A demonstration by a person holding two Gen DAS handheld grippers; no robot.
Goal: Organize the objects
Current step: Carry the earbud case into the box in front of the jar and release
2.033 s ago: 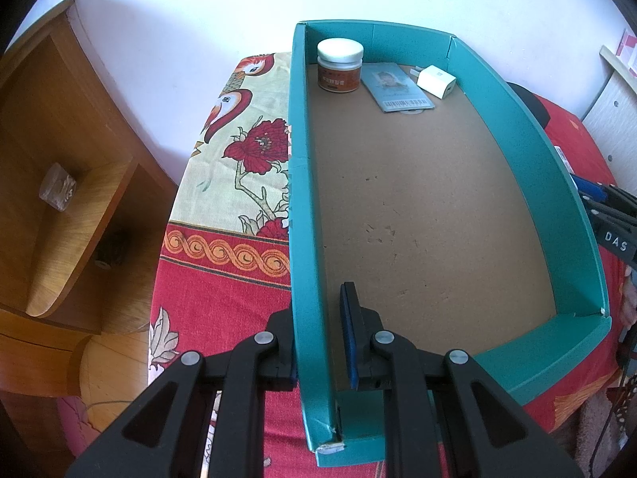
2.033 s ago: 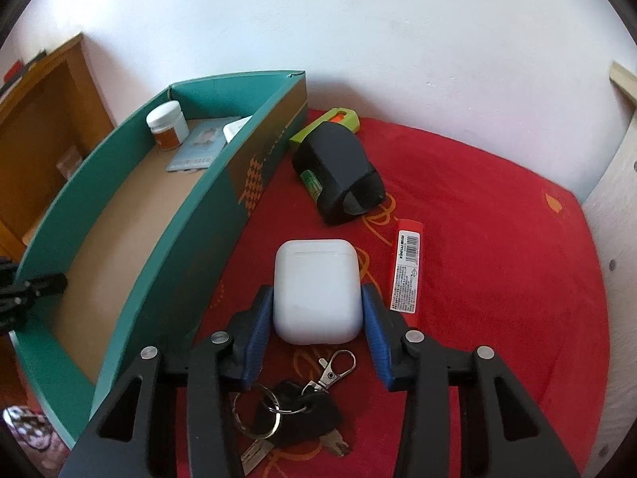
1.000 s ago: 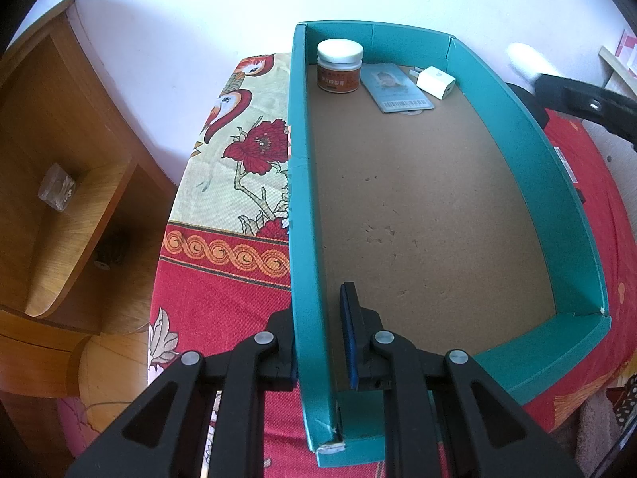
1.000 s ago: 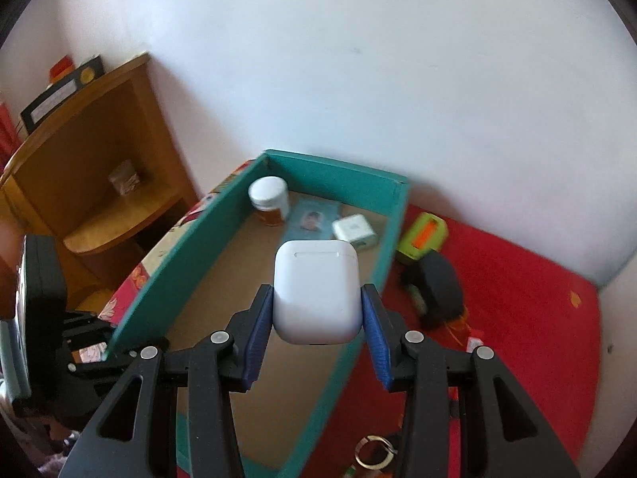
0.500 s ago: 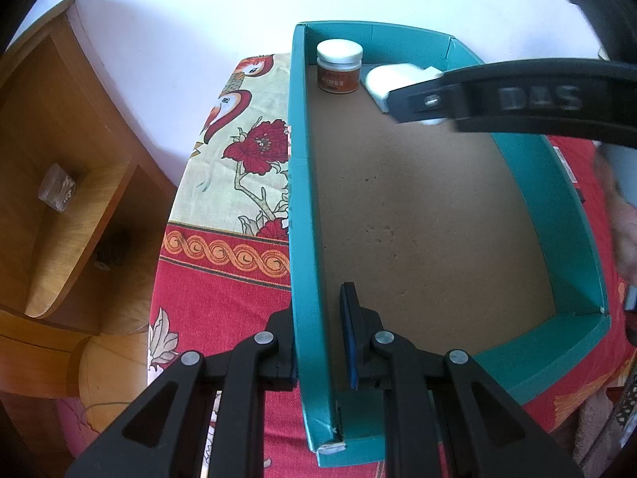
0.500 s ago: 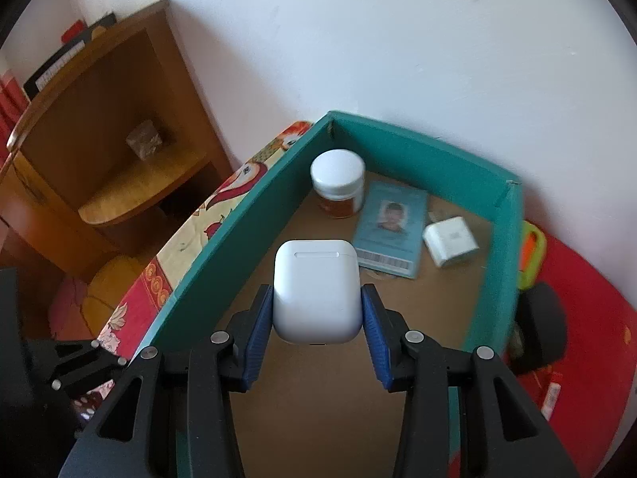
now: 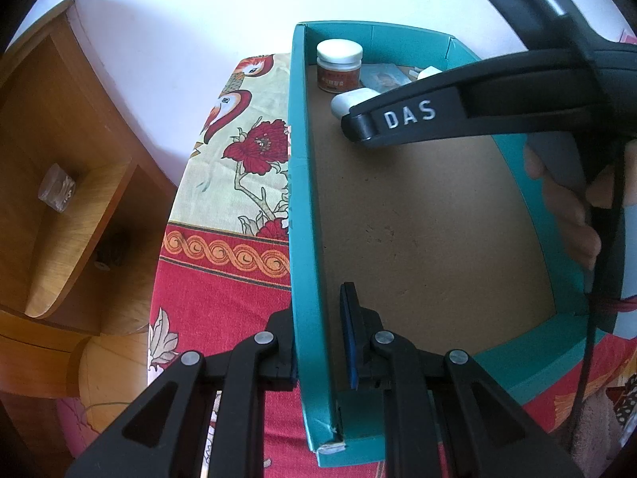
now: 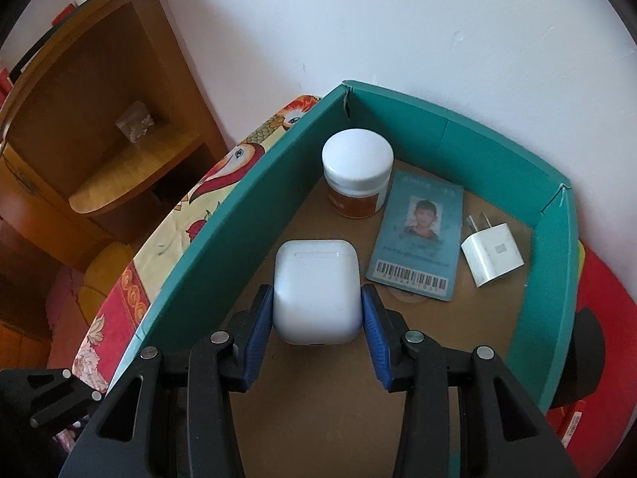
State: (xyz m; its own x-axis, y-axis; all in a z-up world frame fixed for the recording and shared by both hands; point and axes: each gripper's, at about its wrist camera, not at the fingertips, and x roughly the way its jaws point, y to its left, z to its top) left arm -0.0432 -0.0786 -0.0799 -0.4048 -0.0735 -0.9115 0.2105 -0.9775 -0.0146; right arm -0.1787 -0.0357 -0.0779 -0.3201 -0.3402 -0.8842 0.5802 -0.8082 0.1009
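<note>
Change: your right gripper (image 8: 317, 318) has carried the white case (image 8: 316, 290) off the red cloth and over the wall of the teal box (image 8: 458, 135); it now hangs low inside, near the far end.
Case: pinched flat between the blue pads (image 8: 254, 326), just beside the left wall, just in front of the jar (image 8: 356, 171) and beside the card (image 8: 418, 235). You cannot tell from here whether its underside touches the cardboard floor yet.
Right gripper: clamped on the case, jaws part-way apart to its width.
Left gripper (image 7: 318, 338): pressed together on the box's left wall near the front corner, one finger outside, one inside, steadying the box as before.
Meaning: three things already sit in the box, namely jar, card and charger (image 8: 491, 255); the case looks set to be the fourth, and you probably only need to lower a little and let go.
Still out: a black object (image 8: 585, 354) and a red tube (image 8: 573, 418) lie outside the right wall.
Writing: "DAS" in white on the right gripper's arm, seen from the left wrist. The card has a photo and a barcode; its digits are too small to read. The jar's label is illegible.
</note>
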